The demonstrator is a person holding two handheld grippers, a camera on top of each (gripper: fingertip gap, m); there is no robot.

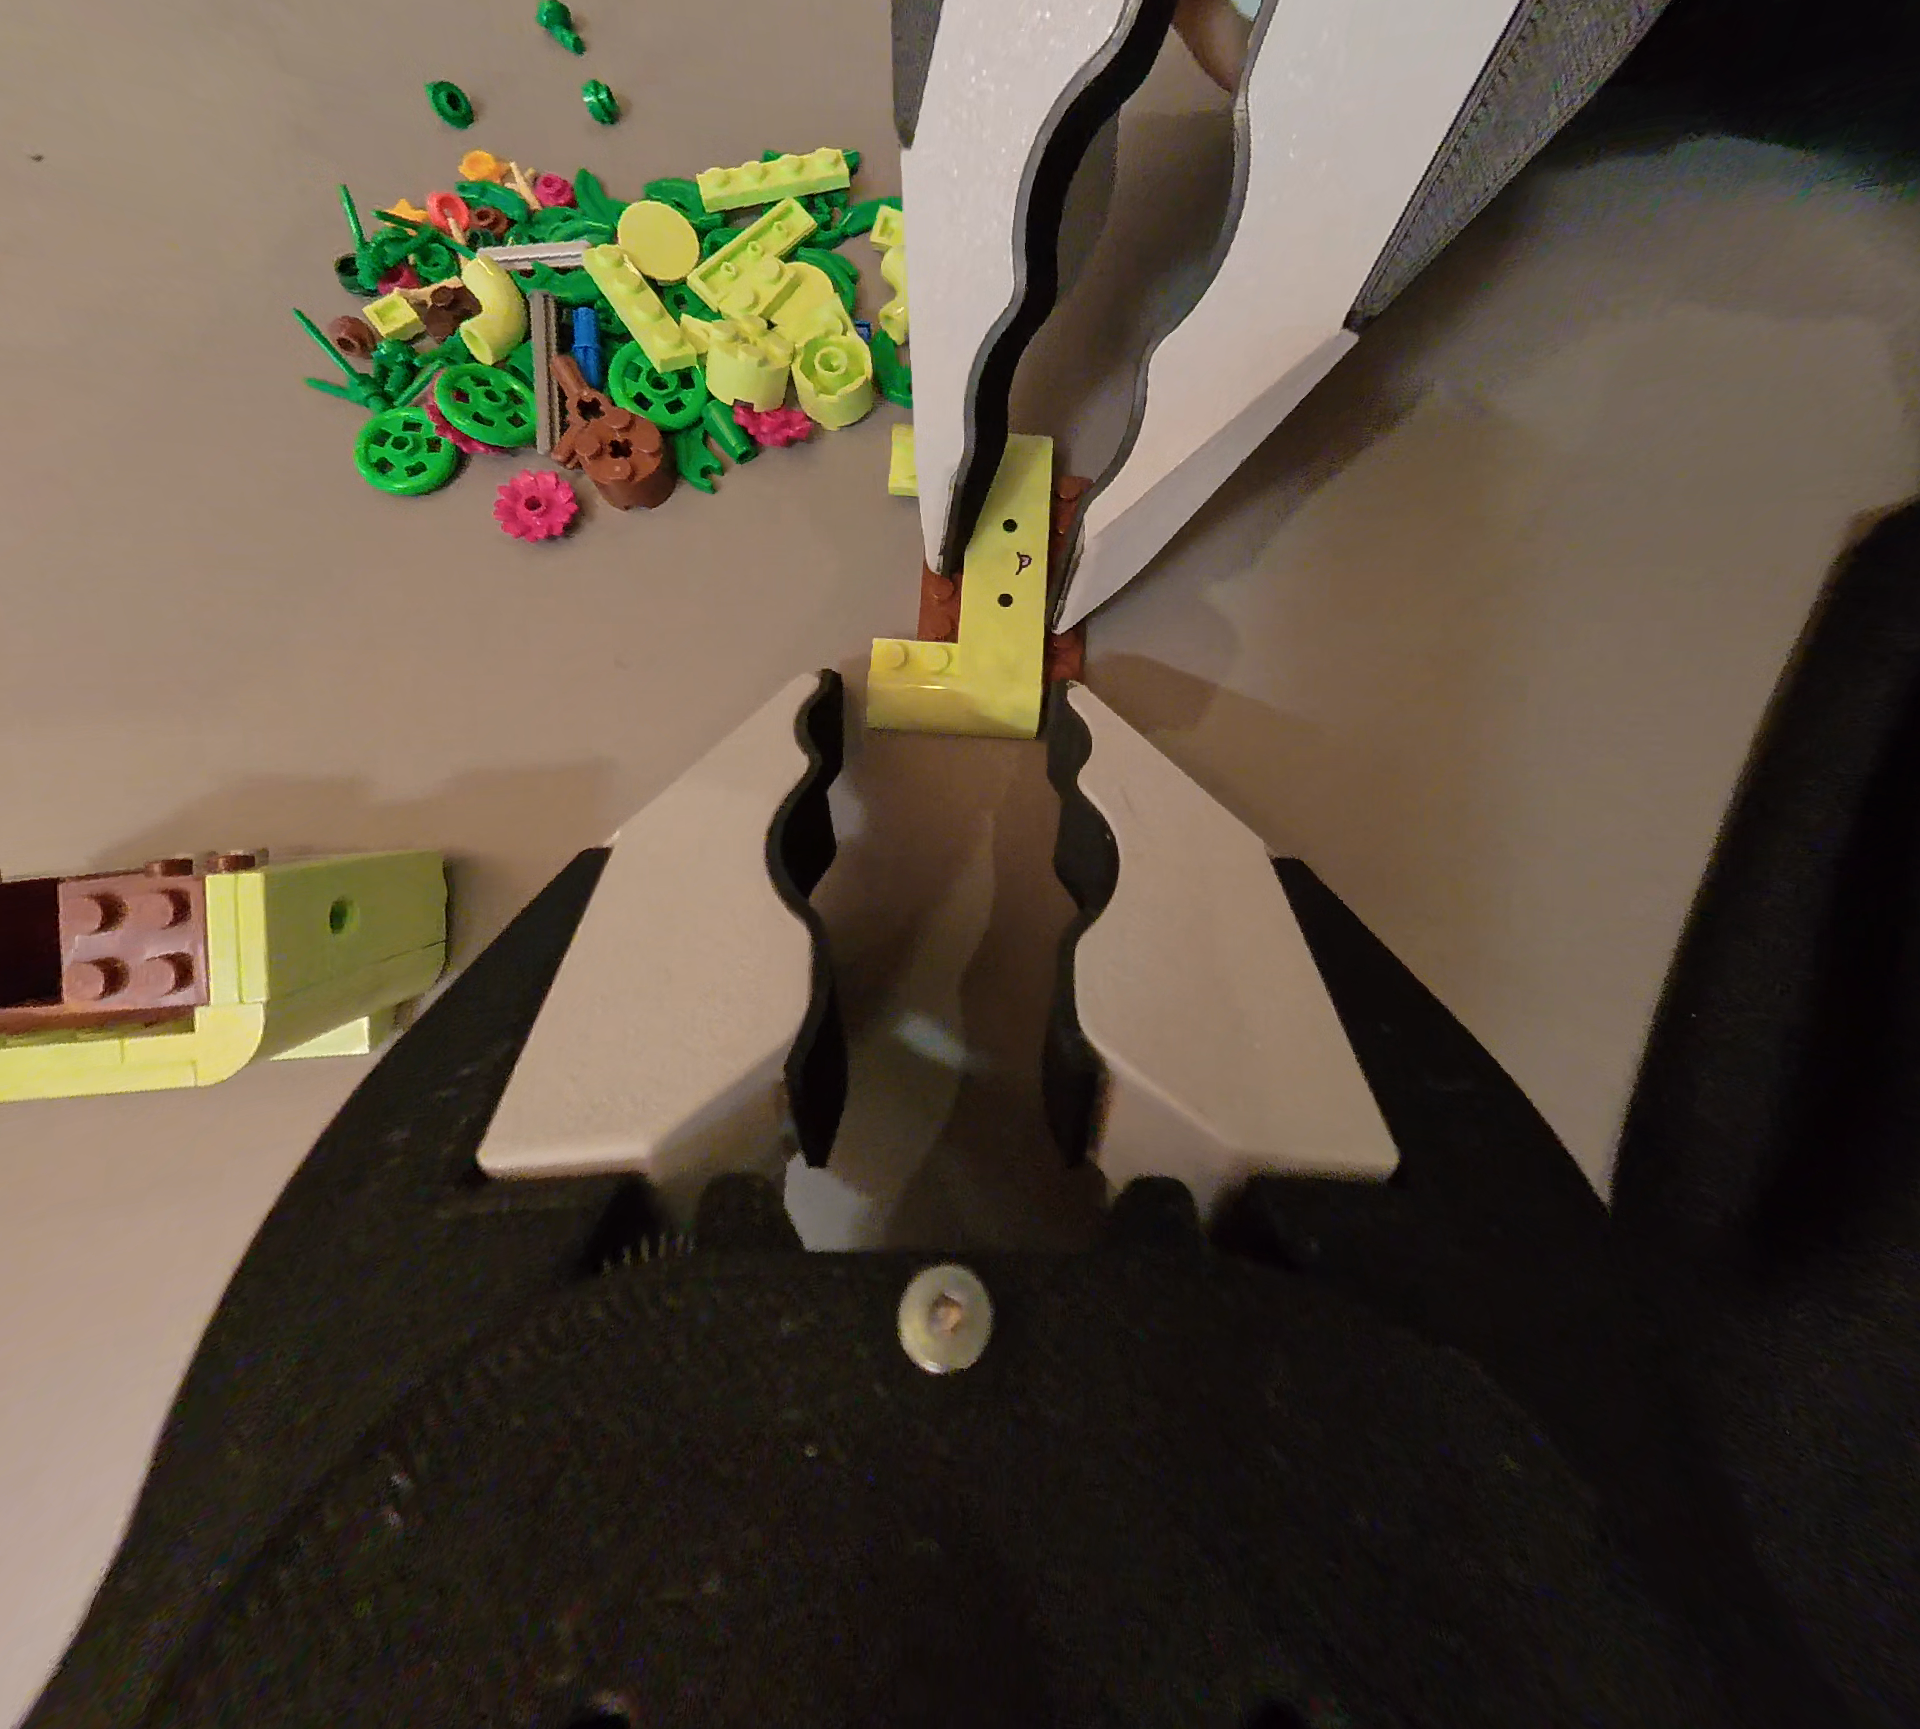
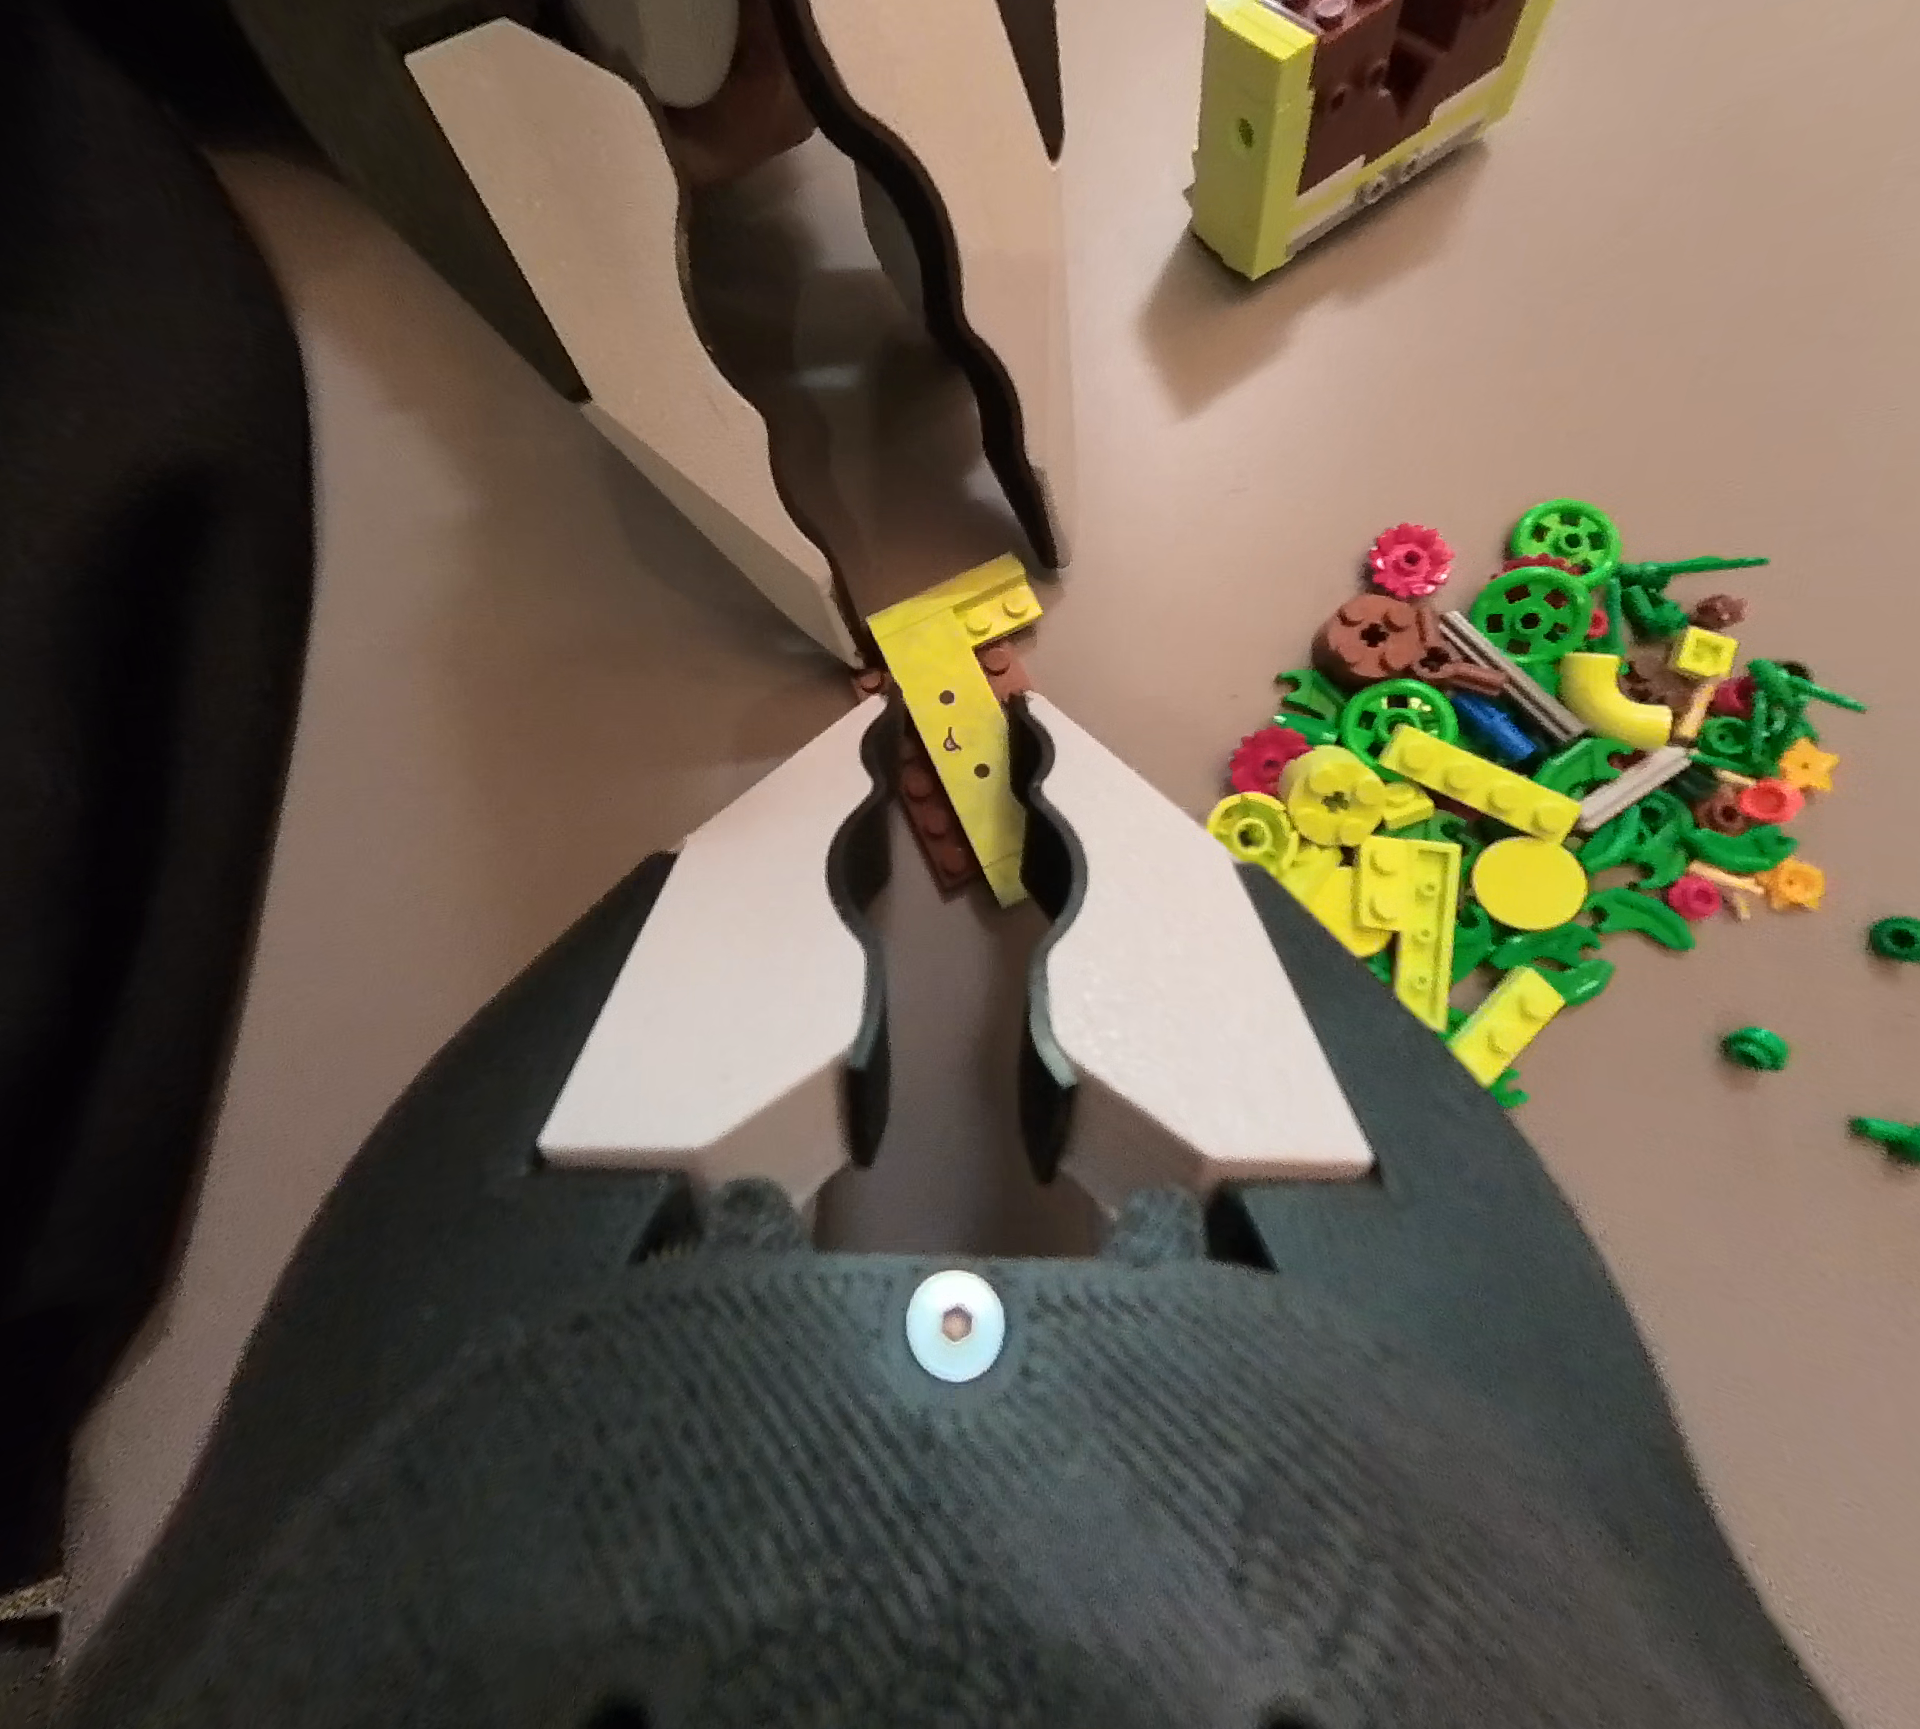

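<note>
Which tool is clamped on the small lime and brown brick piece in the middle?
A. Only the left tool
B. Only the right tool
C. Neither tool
B: in the right wrist view the right tool pinches the lime and brown brick piece, while the left tool stands open just short of its end.

Tan table (image 1: 208, 692), loose brick pile (image 1: 613, 329), lime-and-brown brick block (image 2: 1392, 48)
</note>
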